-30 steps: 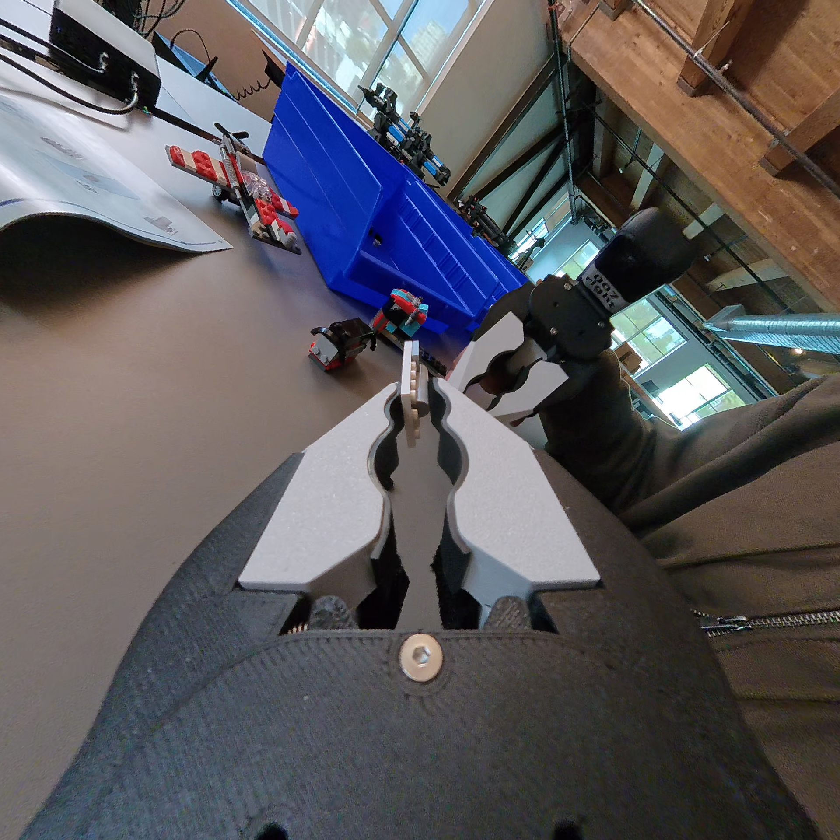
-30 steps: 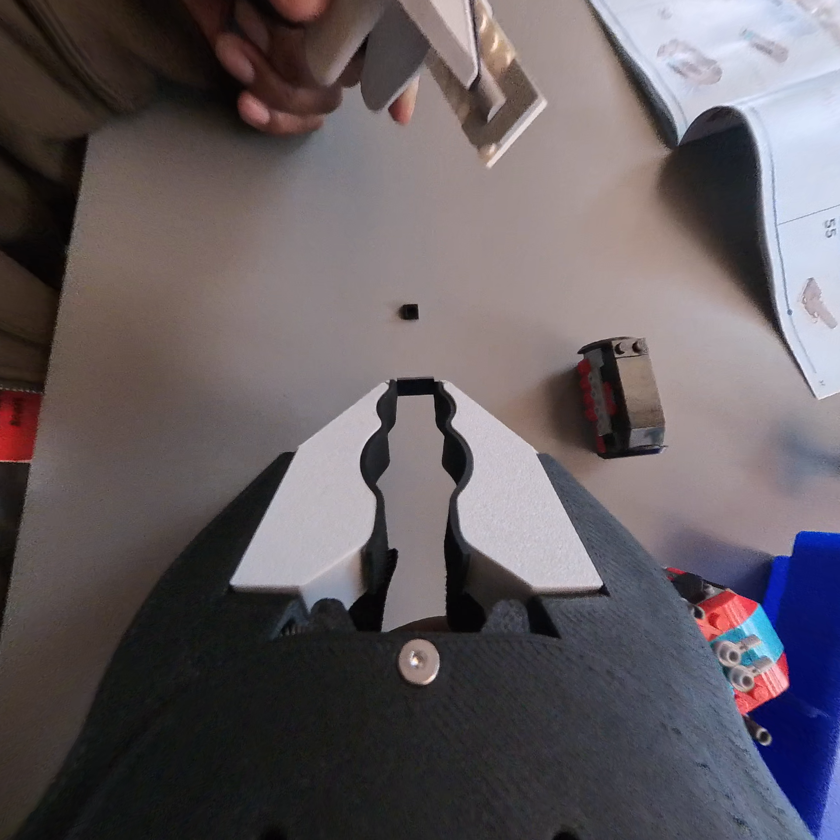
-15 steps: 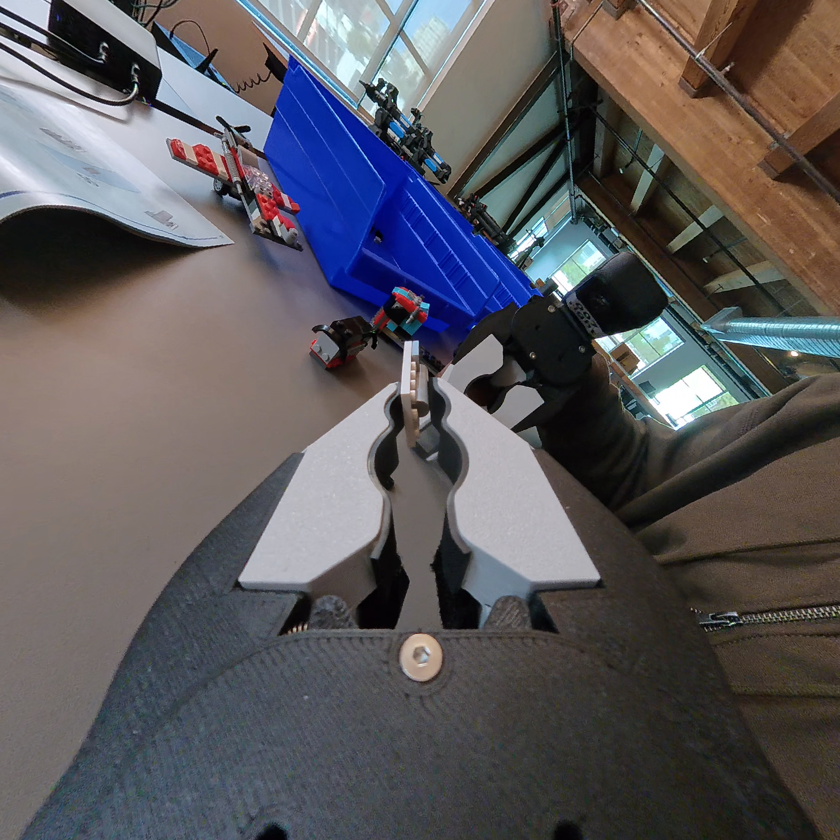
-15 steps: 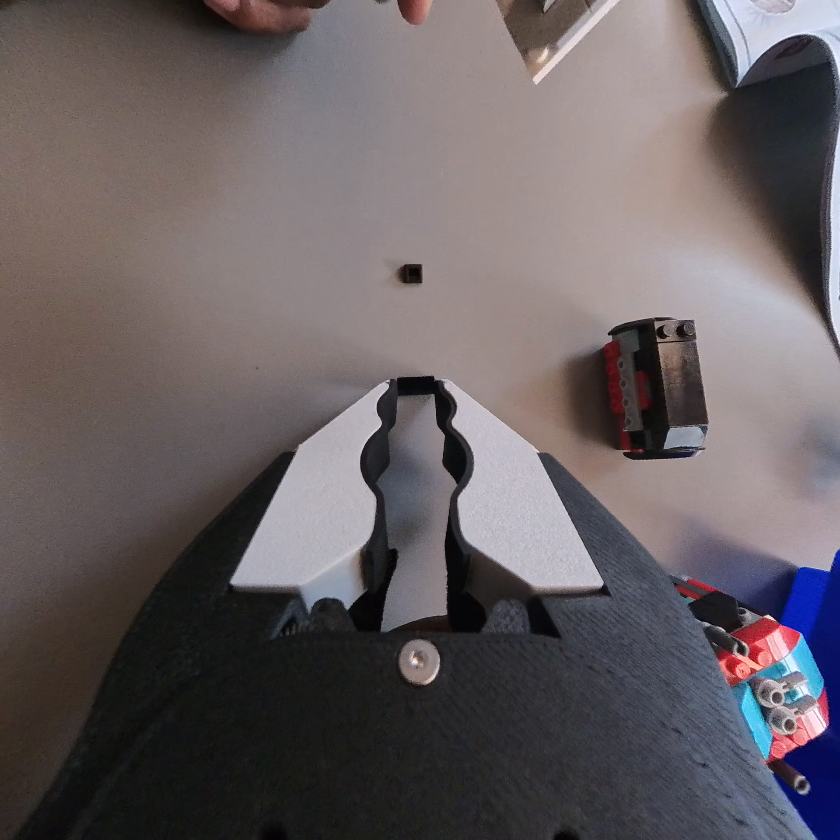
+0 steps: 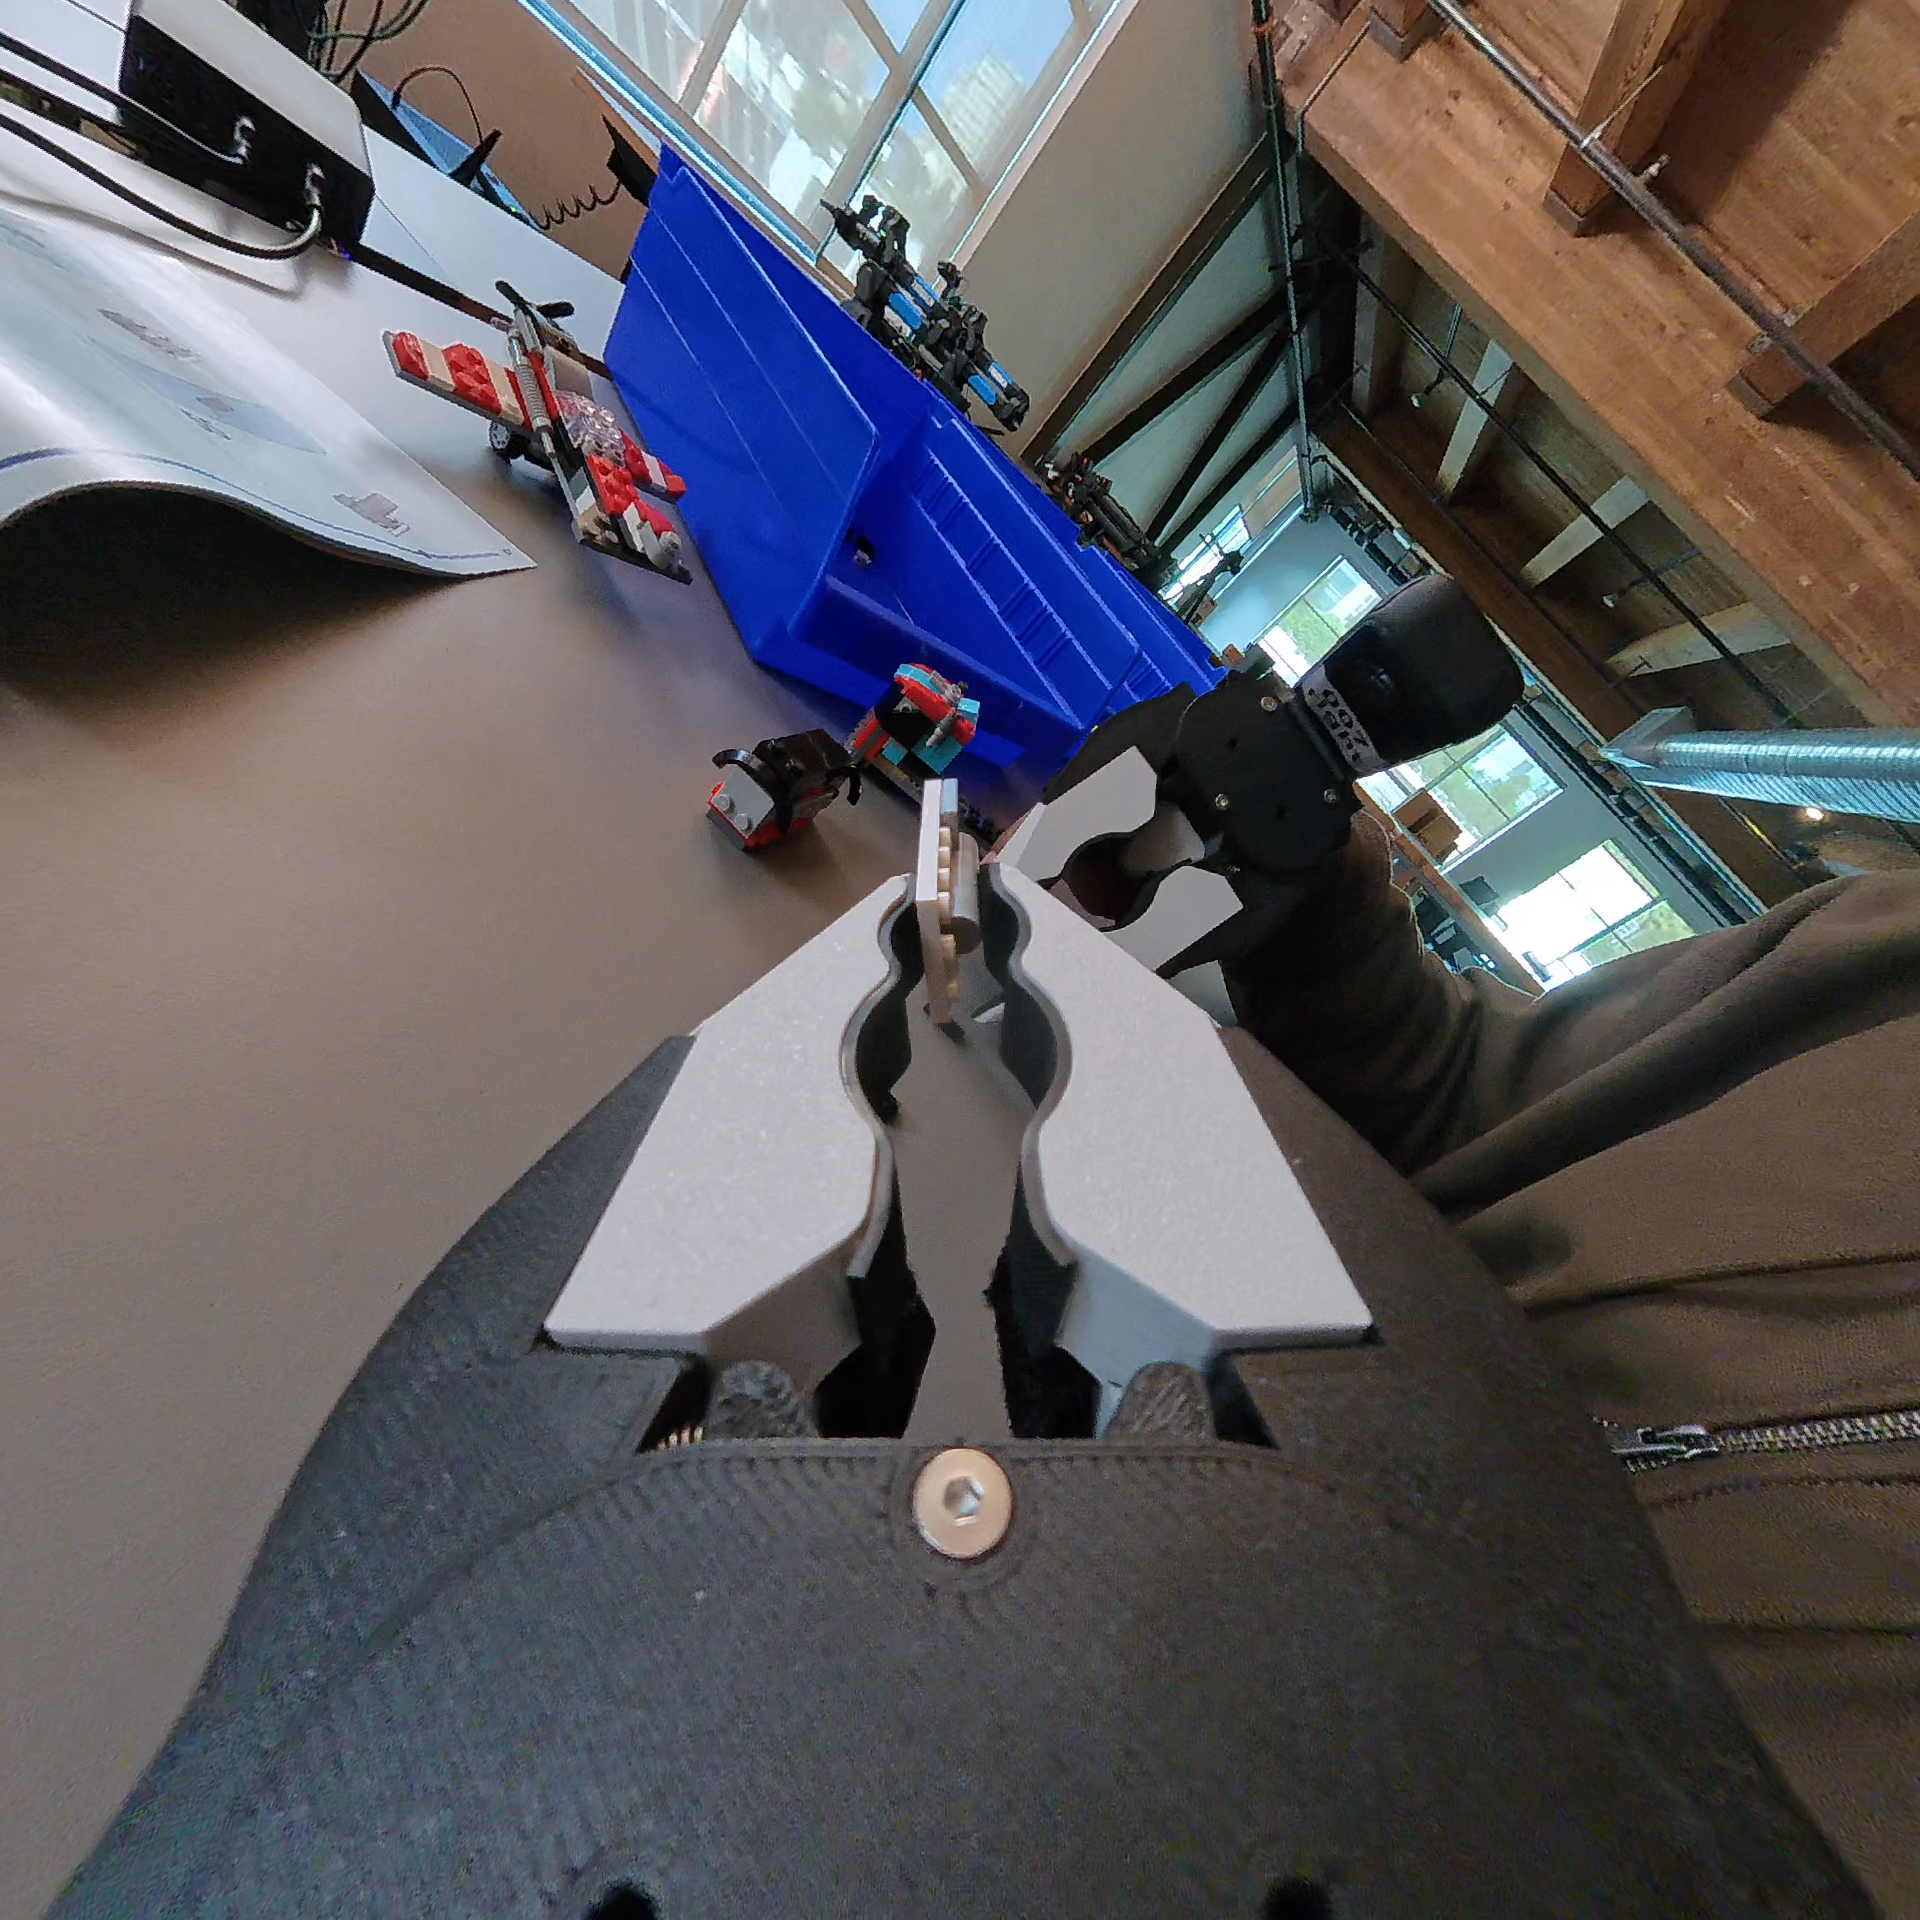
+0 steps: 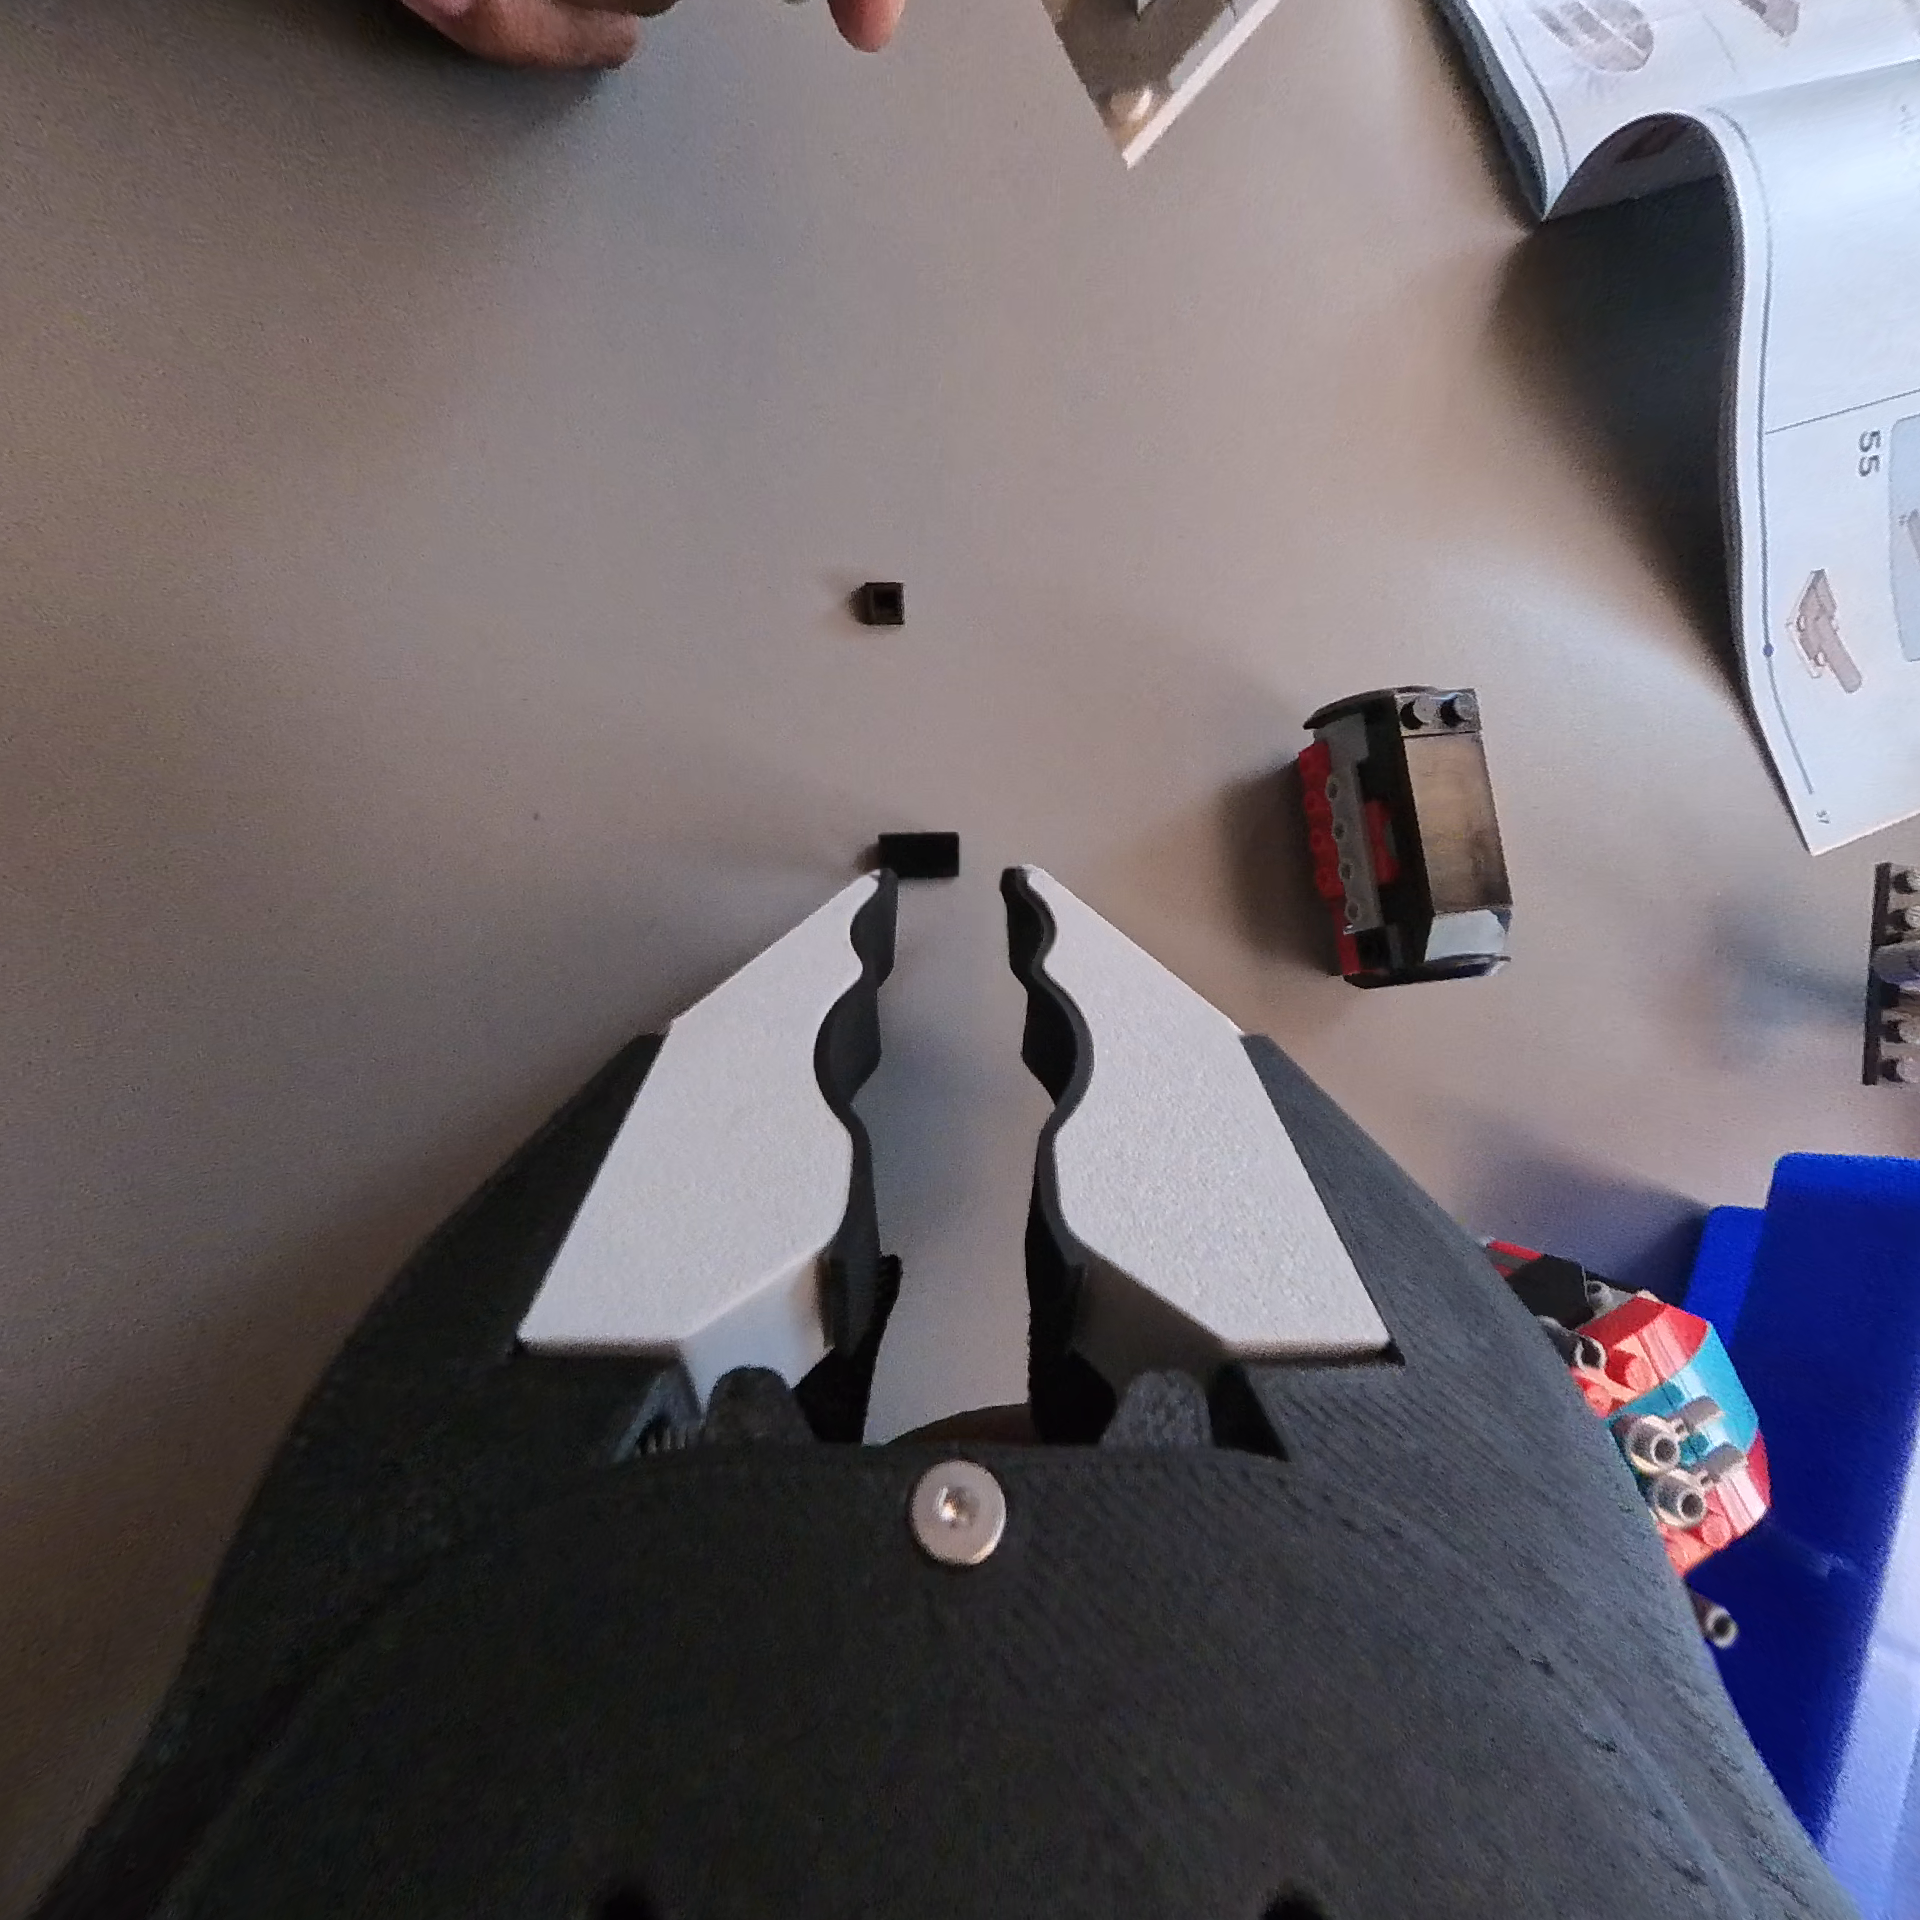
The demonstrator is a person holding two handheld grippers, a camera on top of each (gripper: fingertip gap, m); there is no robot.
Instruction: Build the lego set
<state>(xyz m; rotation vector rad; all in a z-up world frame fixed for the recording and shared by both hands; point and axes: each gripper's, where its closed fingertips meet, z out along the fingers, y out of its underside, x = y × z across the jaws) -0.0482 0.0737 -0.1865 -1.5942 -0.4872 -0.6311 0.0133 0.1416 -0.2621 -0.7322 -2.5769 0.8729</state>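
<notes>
Left claw (image 5: 951,894) pinches a thin, light, stiff grey studded plate (image 5: 940,914) by its flat faces, while the right claw (image 6: 940,883) gapes empty beside a tiny black piece (image 6: 918,855).

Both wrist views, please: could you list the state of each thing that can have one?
Left gripper: shut on a pale studded plate, held edge-up.
Right gripper: open, holding nothing.
Black piece: lying on the table just past the right gripper's fingertips.
Booklet: open, pages arched.
</notes>
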